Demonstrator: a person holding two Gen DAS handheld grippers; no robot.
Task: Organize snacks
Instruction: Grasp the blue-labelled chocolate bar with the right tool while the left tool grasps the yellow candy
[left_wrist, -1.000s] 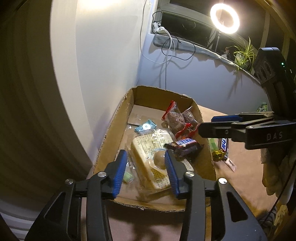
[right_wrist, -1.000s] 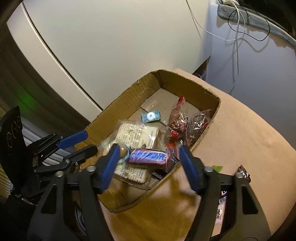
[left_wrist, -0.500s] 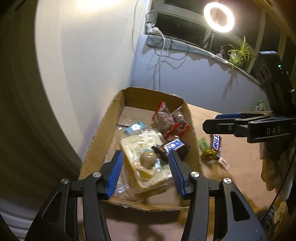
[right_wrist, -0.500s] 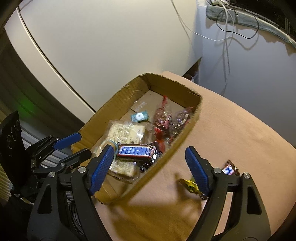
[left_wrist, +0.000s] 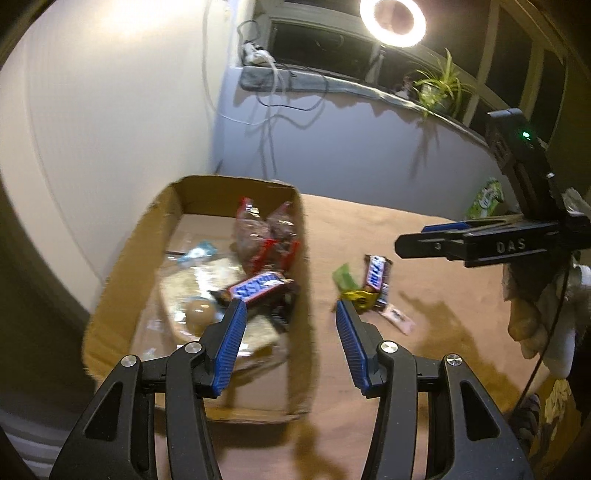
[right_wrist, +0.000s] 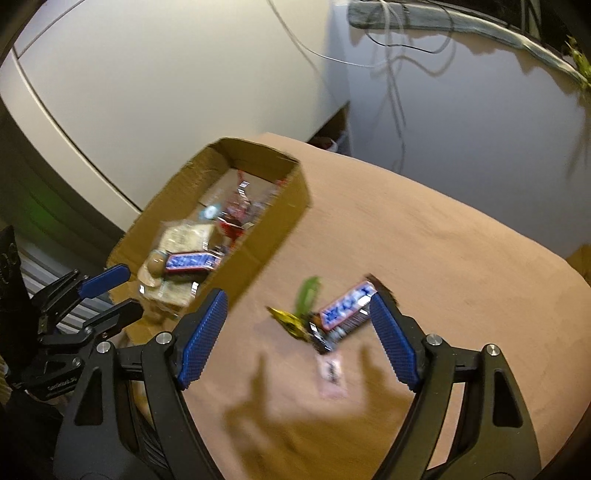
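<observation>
Brown tabletop (right_wrist: 424, 229), candy bar (right_wrist: 345, 305) lying diagonally, both tools (right_wrist: 299, 338) (left_wrist: 289, 345) spread apart, gripping nothing

Readable text, as you hold both tools:

- "DAS" in pale capitals on black body of right gripper (left_wrist: 509, 246), seen from your left wrist camera.
- Small white lettering on left gripper (right_wrist: 61, 384) body, seen from your right camera: too blurred to read.
- Blue-labelled candy bars, one in box (left_wrist: 258, 288), one on table (right_wrist: 345, 306): white lettering smeared, unreadable.

Both tongs swung right — off the box (left_wrist: 299, 258).
</observation>
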